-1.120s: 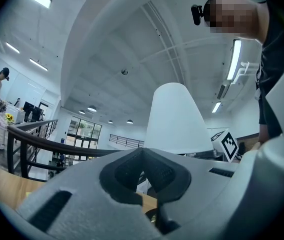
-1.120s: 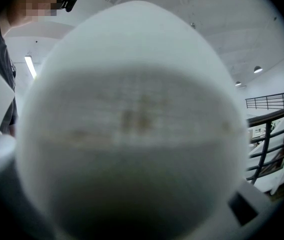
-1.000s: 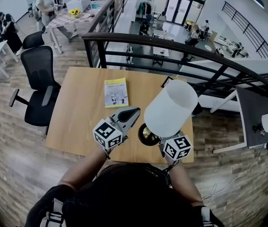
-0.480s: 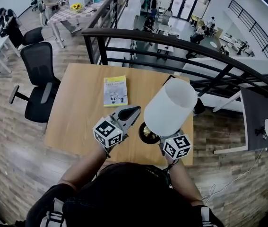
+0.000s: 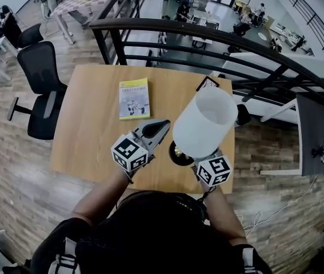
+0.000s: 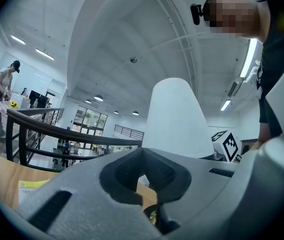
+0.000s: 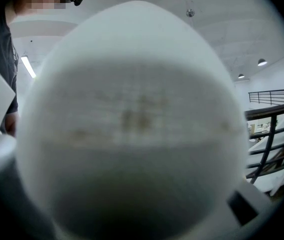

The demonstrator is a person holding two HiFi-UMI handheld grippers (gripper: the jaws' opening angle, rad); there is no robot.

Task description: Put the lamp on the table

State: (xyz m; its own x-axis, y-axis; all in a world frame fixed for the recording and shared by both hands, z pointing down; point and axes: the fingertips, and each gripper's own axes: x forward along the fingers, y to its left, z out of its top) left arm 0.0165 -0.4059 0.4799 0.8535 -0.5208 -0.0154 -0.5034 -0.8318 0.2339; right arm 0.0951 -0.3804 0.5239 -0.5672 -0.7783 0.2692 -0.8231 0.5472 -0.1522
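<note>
The lamp has a white shade (image 5: 203, 121) and a dark round base (image 5: 179, 153) with a gold centre. It leans over the near right part of the wooden table (image 5: 87, 130). My right gripper (image 5: 206, 156) reaches up under the shade from the front; its jaws are hidden there. In the right gripper view the shade (image 7: 131, 124) fills the frame between the jaws, so they are shut on it. My left gripper (image 5: 163, 124) is shut on nothing and points at the base from the left. The left gripper view has the shade (image 6: 174, 119) just past the jaws.
A yellow-green book (image 5: 134, 98) lies flat on the table's far middle. A small black card (image 5: 207, 83) sits at the far right corner. A black railing (image 5: 207, 36) runs behind the table, with a drop beyond. An office chair (image 5: 39, 90) stands to the left.
The head camera has tipped, so the table sits a little higher and further left in view. Both grippers and the lamp hold the same places relative to each other.
</note>
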